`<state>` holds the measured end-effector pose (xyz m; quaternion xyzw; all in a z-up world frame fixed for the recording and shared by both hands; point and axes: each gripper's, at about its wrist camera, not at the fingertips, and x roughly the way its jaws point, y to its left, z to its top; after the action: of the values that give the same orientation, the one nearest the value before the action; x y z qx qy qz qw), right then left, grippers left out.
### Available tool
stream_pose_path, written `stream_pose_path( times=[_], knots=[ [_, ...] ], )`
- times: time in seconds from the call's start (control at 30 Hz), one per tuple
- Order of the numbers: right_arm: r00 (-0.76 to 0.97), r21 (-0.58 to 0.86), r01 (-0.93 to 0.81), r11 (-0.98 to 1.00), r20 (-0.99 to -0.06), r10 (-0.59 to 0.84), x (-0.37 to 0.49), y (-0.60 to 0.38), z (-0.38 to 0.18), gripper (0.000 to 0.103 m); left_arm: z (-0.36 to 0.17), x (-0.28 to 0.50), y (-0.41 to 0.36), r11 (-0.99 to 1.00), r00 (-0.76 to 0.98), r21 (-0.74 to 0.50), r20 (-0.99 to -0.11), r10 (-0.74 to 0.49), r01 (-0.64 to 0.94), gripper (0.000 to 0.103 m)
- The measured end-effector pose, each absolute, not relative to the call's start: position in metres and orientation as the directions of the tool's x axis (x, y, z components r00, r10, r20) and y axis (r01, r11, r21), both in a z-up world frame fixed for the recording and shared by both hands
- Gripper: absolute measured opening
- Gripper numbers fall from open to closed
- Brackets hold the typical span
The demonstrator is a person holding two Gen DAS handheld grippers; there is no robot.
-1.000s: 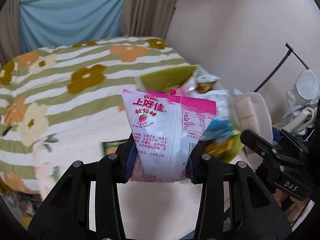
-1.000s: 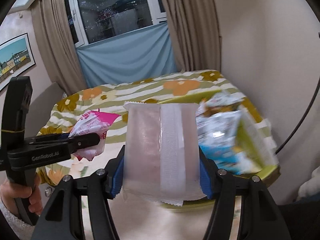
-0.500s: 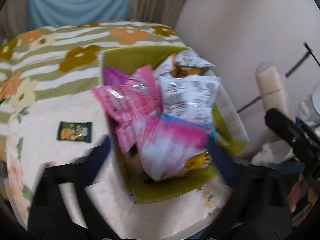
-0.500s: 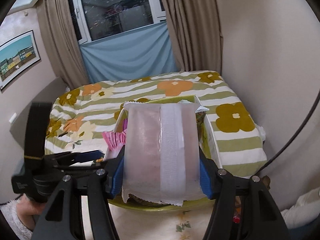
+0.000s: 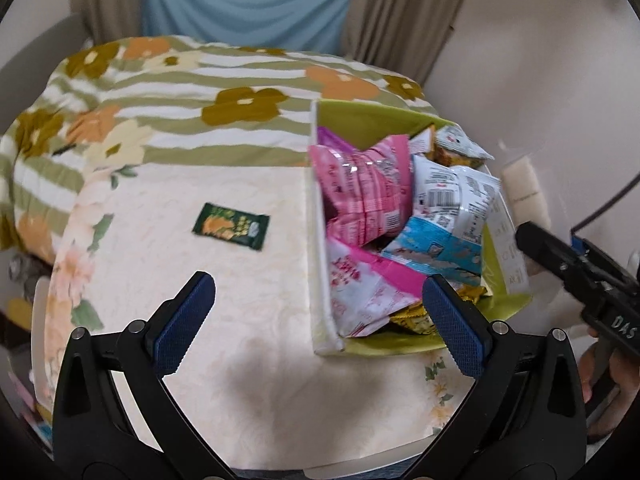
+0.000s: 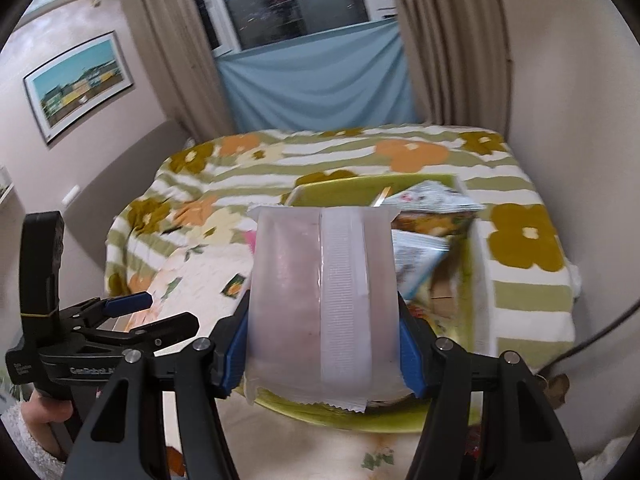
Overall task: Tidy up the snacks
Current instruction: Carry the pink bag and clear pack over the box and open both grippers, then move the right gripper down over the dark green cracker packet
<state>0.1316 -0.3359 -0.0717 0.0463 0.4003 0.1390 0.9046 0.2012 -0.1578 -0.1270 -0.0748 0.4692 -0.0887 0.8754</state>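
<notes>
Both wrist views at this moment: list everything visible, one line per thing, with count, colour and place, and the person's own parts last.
green box: one, lime, on the table's right side.
snack packets: several, pink, white, blue, yellow, piled in the box.
small green packet: one, dark green, alone on the tablecloth left of the box.
translucent pouch: one, frosted white, clamped upright over the box.
tablecloth: one, cream floral.
bedspread: one, green-striped with flowers, behind the table.
picture: one, framed, on the left wall.
left gripper: black, blue pads, open, nothing between.
right gripper: black, blue pads, closed on the pouch.

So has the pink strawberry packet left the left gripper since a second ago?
Yes. The left gripper is open and empty; the pink packet lies in the green box.
</notes>
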Motion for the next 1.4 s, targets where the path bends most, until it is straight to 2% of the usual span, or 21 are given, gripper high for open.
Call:
stream_pose_path(
  times=[0.2, 0.23, 0.27, 0.33, 0.6, 0.9, 1.4],
  knots=[
    [0.583, 0.212, -0.280, 0.936, -0.738, 0.341, 0.151, -0.313, -0.095, 0.062, -0.128, 0.190, -0.141, 0.982, 0.547, -0.189, -0.819, -0.170, 0.022, 0.102],
    [0.588, 0.209, -0.283, 0.936, -0.733, 0.342, 0.152, -0.310, -0.097, 0.072, -0.130, 0.188, -0.138, 0.982, 0.544, -0.188, -0.823, -0.166, 0.015, 0.102],
    [0.591, 0.199, -0.284, 0.938, -0.734, 0.334, 0.152, -0.309, -0.099, 0.091, -0.132, 0.186, -0.137, 0.983, 0.540, -0.186, -0.826, -0.161, 0.008, 0.102],
    [0.587, 0.178, -0.297, 0.938, -0.741, 0.326, 0.151, -0.307, -0.102, 0.102, -0.134, 0.183, -0.134, 0.983, 0.536, -0.182, -0.830, -0.156, 0.004, 0.102],
    [0.593, 0.165, -0.290, 0.943, -0.742, 0.312, 0.138, -0.315, -0.110, 0.102, -0.137, 0.177, -0.131, 0.984, 0.528, -0.174, -0.834, -0.159, 0.021, 0.102],
    [0.601, 0.130, -0.291, 0.948, -0.746, 0.287, 0.135, -0.300, -0.094, 0.102, -0.127, 0.182, -0.107, 0.984, 0.546, -0.167, -0.820, -0.171, 0.058, 0.102],
    [0.605, 0.114, -0.296, 0.948, -0.745, 0.279, 0.170, -0.177, -0.095, 0.102, -0.130, 0.236, 0.021, 0.979, 0.524, -0.198, -0.828, -0.198, 0.056, 0.102]
  ],
)
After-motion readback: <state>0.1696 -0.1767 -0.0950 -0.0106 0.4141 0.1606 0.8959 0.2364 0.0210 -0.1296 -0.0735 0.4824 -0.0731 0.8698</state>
